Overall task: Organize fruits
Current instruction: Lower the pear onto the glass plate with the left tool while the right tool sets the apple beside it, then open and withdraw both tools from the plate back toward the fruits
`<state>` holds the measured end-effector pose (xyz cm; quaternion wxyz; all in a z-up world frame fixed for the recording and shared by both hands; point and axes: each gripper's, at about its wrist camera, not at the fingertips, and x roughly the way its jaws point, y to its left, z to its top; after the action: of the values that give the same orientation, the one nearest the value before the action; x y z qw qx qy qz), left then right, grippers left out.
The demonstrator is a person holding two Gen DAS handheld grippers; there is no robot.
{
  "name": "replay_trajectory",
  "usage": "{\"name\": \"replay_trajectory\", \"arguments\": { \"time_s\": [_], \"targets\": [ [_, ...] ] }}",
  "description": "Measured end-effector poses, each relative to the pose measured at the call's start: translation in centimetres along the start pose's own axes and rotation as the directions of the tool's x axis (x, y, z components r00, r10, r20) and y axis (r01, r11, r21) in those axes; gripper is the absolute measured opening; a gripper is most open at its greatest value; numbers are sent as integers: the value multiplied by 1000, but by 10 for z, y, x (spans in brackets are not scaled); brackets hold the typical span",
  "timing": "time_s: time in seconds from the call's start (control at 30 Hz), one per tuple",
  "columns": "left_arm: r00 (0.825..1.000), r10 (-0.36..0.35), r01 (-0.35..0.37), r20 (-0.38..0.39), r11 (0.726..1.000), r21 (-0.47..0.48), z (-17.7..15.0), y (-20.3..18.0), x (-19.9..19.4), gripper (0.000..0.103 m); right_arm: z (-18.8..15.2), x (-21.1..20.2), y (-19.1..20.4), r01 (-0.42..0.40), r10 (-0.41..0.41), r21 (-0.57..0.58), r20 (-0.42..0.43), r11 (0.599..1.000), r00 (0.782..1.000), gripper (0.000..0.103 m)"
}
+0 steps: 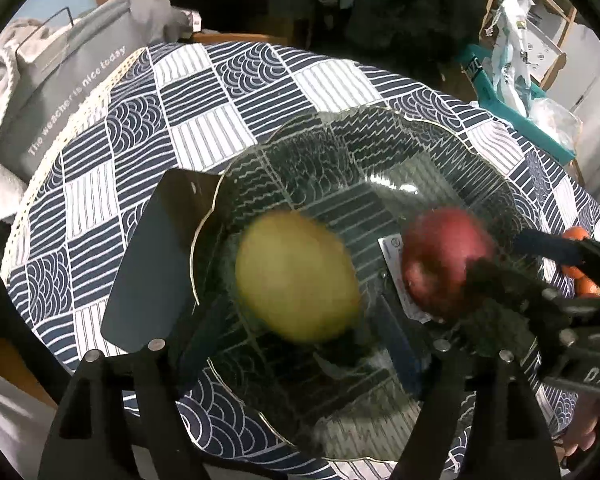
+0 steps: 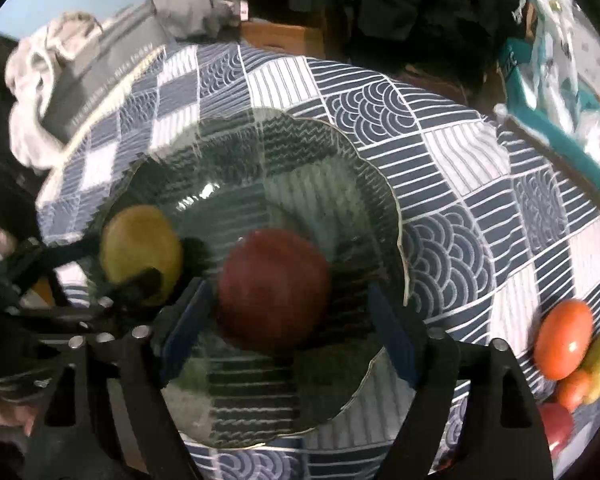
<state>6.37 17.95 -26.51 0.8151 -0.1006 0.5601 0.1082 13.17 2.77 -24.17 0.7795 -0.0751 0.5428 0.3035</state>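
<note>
Left wrist view showed the left gripper (image 1: 296, 276) with jaws apart around a yellow-green apple (image 1: 296, 276) in the glass plate (image 1: 340, 128). The right gripper (image 2: 276, 292) stood likewise apart around a red apple (image 2: 276, 288) in that plate, pads clear.

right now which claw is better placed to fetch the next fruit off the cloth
Right, probably. The loose fruits lie on the tablecloth past the glass bowl on the right claw side. The left claw straddles the yellow apple at the bowl's far side.
</note>
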Motion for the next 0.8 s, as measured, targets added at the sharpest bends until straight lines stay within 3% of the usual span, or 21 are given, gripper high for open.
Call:
{"name": "replay_trajectory", "arguments": {
  "time_s": [0.4,0.8],
  "targets": [
    [997,-19,17,70,999,28,2,-16,-36,79,3,-37,6,55,-52,-22,110,998,993,83],
    [975,-108,98,192,993,59,11,-44,-95,79,-6,-113,-4,156,-159,33,299,987,941,83]
  ]
}}
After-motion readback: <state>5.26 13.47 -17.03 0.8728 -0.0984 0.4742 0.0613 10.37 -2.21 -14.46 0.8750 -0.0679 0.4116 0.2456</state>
